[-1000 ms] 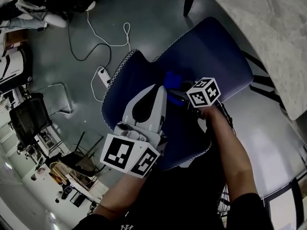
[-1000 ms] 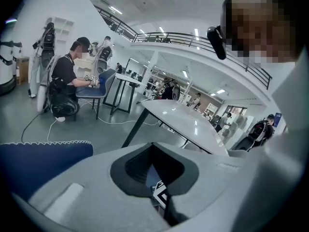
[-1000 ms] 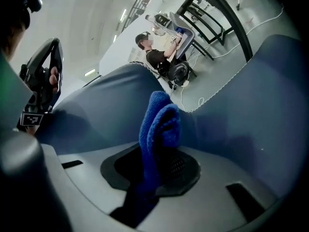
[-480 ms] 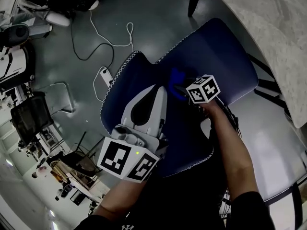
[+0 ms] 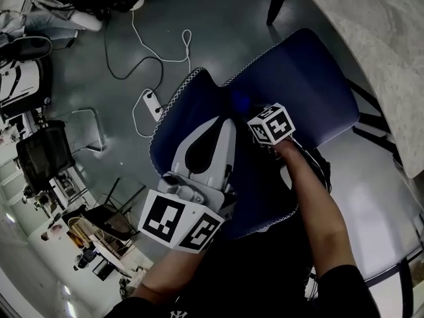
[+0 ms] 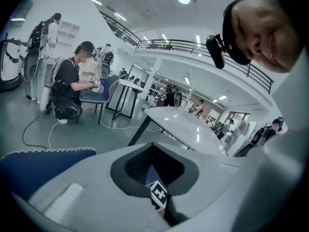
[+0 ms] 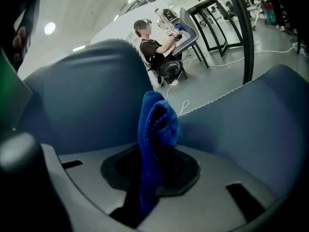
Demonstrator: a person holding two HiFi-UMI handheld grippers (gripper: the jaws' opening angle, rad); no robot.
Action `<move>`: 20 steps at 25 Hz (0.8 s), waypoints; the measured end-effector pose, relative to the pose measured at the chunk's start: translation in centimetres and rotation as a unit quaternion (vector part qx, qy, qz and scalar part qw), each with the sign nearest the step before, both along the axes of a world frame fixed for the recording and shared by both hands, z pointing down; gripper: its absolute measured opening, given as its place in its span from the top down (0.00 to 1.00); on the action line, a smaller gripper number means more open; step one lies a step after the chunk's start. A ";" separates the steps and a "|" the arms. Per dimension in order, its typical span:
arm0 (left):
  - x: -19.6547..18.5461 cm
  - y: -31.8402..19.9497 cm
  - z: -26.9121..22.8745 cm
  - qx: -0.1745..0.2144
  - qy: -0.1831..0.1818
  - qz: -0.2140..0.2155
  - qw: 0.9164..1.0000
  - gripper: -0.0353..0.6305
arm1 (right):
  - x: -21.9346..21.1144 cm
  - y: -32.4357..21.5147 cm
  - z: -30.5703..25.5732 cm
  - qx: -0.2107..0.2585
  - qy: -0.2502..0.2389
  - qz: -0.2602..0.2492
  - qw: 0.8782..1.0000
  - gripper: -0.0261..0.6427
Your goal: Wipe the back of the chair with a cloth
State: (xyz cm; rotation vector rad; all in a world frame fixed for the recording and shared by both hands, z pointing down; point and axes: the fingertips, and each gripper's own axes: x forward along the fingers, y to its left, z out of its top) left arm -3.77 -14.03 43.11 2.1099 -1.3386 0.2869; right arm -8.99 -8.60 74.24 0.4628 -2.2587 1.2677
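A grey hall floor (image 5: 218, 25), with a white power strip (image 5: 152, 103) lying on it, spreads beneath a blue chair (image 5: 305, 78) that stands beside a pale table (image 5: 371, 25). We stand over the chair, both forearms reaching forward and down. Our right forearm (image 5: 318, 211) runs up from the lower right, and its hand (image 5: 286, 152) grips just under the marker cube. The right gripper (image 7: 155, 151) is clamped on a blue cloth (image 7: 155, 122), whose folded end sticks out past the jaws, close against the chair's upholstery near its middle. We cannot tell whether cloth and fabric touch. Our left gripper (image 5: 224, 123) lies alongside, pointing across the chair's white-stitched edge, its jaws drawn together with nothing between them. Through the slit behind their tips we glimpse the other gripper's cube.
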 end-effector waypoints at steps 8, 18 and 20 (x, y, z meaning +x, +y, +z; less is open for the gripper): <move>-1.9 1.7 -4.8 0.004 0.005 -0.012 1.000 0.93 | -1.3 0.1 -7.8 -0.005 -0.037 0.016 0.999 0.83; -4.5 3.1 -8.2 0.009 0.003 -0.022 1.000 0.93 | -3.3 0.5 -15.9 0.004 -0.058 0.026 0.998 0.83; -4.9 3.3 -8.9 0.012 0.005 -0.022 1.000 0.93 | -3.4 0.5 -17.0 0.004 -0.060 0.029 0.998 0.83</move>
